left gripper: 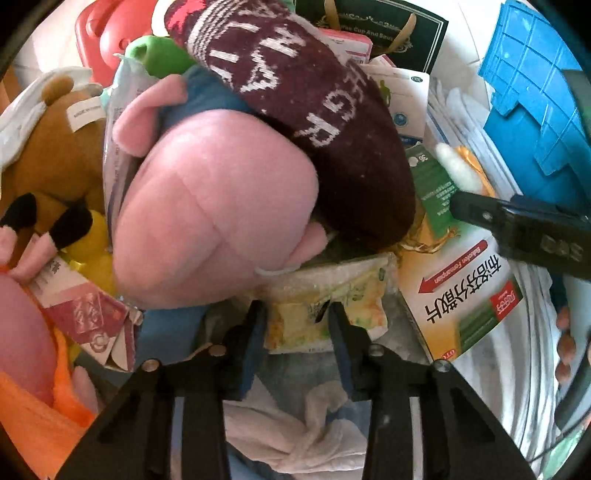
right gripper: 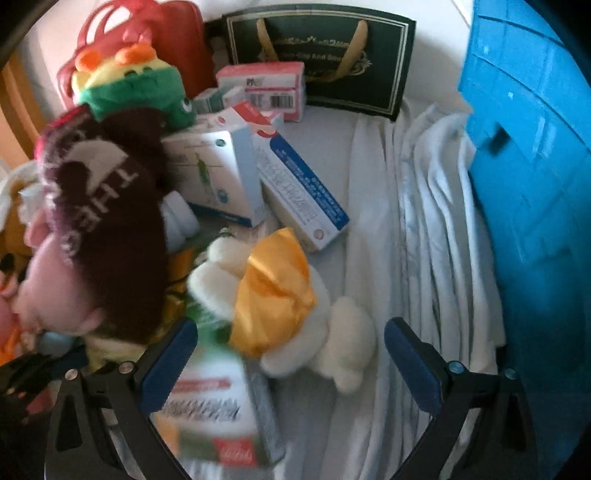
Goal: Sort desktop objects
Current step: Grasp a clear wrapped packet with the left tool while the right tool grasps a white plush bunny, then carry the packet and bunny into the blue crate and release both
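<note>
In the left wrist view my left gripper [left gripper: 295, 310] points down into a heap of toys and boxes. Its blue pads stand narrow on a yellow-green flowered plastic packet [left gripper: 306, 325], which creases at the right fingertip. A large pink plush [left gripper: 207, 206] and a maroon knitted hat [left gripper: 314, 110] lie just beyond it. In the right wrist view my right gripper [right gripper: 291, 325] stands wide open over a white plush with an orange bow [right gripper: 277, 295] and touches nothing. A green-and-white medicine box [right gripper: 207, 406] lies under its left finger. That gripper's black finger [left gripper: 517, 229] also shows in the left wrist view.
A blue plastic crate [right gripper: 535, 166] stands at the right on a rumpled white cloth [right gripper: 424, 221]. At the back are a dark green gift bag [right gripper: 321, 55], a red basket [right gripper: 110, 29], a green plush [right gripper: 136, 88] and several medicine boxes [right gripper: 303, 192]. A brown plush [left gripper: 55, 147] lies at the left.
</note>
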Demonstrator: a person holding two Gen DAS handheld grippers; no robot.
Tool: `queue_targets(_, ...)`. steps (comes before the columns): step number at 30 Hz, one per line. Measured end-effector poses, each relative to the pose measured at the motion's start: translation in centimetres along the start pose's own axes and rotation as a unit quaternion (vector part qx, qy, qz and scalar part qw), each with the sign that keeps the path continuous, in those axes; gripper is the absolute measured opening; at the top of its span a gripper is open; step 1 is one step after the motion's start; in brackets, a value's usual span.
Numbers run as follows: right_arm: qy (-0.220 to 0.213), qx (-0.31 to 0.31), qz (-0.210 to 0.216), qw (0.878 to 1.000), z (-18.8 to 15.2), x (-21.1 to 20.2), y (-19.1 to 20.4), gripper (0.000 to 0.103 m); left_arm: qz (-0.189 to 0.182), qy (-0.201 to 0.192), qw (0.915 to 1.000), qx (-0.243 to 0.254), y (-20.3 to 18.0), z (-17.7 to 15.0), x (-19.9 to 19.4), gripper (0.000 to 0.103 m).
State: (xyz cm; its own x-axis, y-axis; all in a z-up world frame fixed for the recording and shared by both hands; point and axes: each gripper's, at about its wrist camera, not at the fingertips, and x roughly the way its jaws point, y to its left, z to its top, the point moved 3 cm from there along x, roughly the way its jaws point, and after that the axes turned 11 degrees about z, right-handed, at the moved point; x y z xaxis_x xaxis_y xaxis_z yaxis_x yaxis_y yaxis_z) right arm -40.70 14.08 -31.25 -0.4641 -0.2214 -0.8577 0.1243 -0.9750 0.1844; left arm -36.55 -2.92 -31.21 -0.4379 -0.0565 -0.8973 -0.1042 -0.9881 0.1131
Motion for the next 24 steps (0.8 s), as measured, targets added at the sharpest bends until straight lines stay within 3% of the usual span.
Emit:
queue_targets(1,-0.001,0.003,-0.002,1.000,0.2,0.3,-0.3,0.097,0.002,0.002,1.0000,-0.001,0.0,0.1,0.0,0.054)
queue_targets(2,-0.004,0.013,0.013,1.000,0.4,0.4,-0.7,0.084,0.003,0.003,1.0000,-0.002,0.0,0.1,0.1,0.063)
queue_targets(4,-0.011,0.041,0.036,0.998,0.7,-0.3,-1.4,0.061,-0.006,0.004,1.0000,-0.005,-0.1,0.2,0.4,0.064)
queue_targets(5,-0.017,0.041,0.030,0.999,0.9,-0.8,-1.5,0.034,-0.013,0.000,0.9999,-0.004,-0.2,0.1,0.3,0.057)
queue_targets(6,-0.023,0.042,0.028,0.998,0.9,-1.4,-1.6,0.024,-0.018,-0.003,0.9998,0.001,-0.3,0.1,0.1,0.050)
queue_targets(8,-0.026,0.044,0.022,0.998,0.8,-2.4,-1.8,0.023,-0.017,-0.010,0.9998,0.009,-0.5,-0.2,-0.7,0.026)
queue_targets(10,-0.034,0.041,0.021,0.998,0.5,-3.4,-1.5,0.022,-0.027,-0.013,0.9995,0.011,-0.4,-0.6,-1.8,0.017)
queue_targets(18,-0.072,0.034,0.047,0.996,-1.1,-9.2,0.7,0.022,-0.017,-0.075,0.9970,0.007,0.9,-2.3,-9.0,0.013)
queue_targets(22,-0.098,0.025,0.062,0.993,-2.0,-12.6,2.3,0.022,0.009,-0.118,0.9930,0.001,1.8,-2.8,-13.5,0.013)
queue_targets(24,-0.119,0.019,0.060,0.991,-2.1,-14.8,3.2,0.022,0.011,-0.134,0.9909,-0.001,2.1,-1.0,-14.8,0.013)
